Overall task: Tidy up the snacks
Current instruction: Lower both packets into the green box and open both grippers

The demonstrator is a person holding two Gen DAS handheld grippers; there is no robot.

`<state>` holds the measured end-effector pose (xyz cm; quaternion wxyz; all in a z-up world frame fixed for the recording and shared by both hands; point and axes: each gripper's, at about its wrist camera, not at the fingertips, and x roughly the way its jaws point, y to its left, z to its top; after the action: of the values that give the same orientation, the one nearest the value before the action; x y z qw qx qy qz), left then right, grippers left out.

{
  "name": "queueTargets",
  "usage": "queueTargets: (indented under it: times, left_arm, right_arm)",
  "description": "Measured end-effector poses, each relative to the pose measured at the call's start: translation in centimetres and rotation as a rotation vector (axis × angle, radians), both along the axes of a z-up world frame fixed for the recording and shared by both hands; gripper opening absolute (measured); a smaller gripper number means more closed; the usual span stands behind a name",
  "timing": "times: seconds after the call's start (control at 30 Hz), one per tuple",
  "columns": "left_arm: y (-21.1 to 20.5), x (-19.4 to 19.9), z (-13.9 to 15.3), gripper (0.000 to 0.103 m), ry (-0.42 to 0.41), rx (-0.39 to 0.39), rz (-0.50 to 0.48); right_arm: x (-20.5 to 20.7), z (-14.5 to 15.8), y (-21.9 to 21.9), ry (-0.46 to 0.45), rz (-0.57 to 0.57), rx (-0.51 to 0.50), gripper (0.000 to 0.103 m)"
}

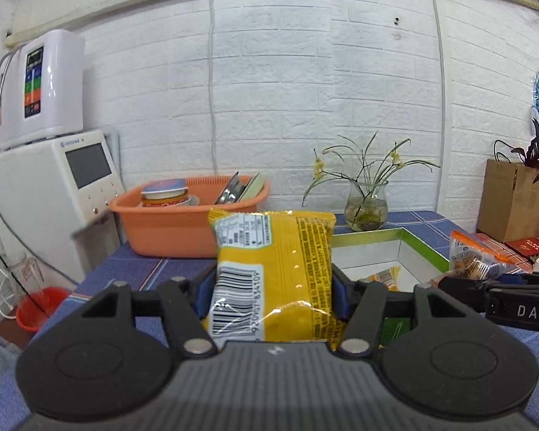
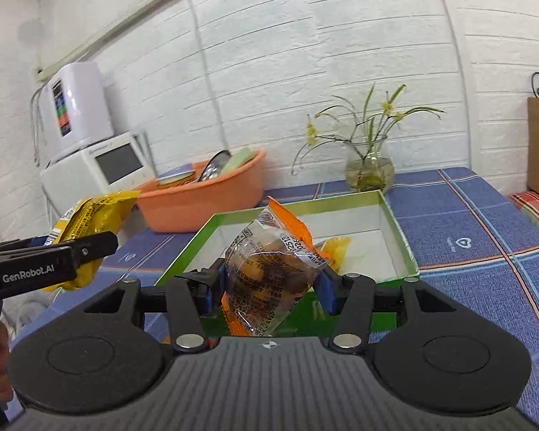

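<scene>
**Both grippers loaded above the box: release procedure**

The left gripper [image 1: 273, 287] is clamped on a yellow snack packet [image 1: 273, 269], held upright with the barcode panel facing the camera. The right gripper [image 2: 269, 280] is clamped on a clear orange-trimmed packet [image 2: 269, 269] of round brown snacks, tilted slightly. Both packets are held in the air above the table.

The white box with the green rim [image 2: 399, 230] lies just ahead of the right gripper, open side up on the blue checked tablecloth [image 2: 467, 251]. One yellow packet [image 2: 336, 248] already lies inside it.

Judged step: place both held packets into the box.

1. Bring each packet over bare box floor, clear of the rim.
2. Lower before releasing; a pillow packet dropped from height may bounce or settle on the wall.
3. Release one gripper at a time, since the two stand close together.
4. Lay packets flat beside the one inside.

Beyond the box stand an orange basin [image 1: 183, 215] of dishes and a glass vase [image 1: 365, 210].
</scene>
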<state>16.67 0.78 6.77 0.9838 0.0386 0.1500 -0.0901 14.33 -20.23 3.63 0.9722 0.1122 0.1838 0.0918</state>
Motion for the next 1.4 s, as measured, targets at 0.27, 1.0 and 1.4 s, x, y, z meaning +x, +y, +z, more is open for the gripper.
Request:
queueTargets:
  times: [0.27, 1.0, 1.4]
  left_arm:
    - [-2.0, 5.5, -1.6, 0.061, 0.033, 0.019, -0.033]
    - [-3.9, 10.8, -5.0, 0.076, 0.126, 0.019, -0.076]
    - [-1.2, 2.2, -4.5, 0.102, 0.083, 0.080, -0.081]
  right_arm:
    - [1.8, -0.9, -5.1, -0.081, -0.273, 0.007, 0.087]
    - [8.7, -2.6, -3.3, 0.097, -0.187, -0.029, 0.103]
    - [5.6, 1.2, -4.8, 0.000, -0.036, 0.075, 0.103]
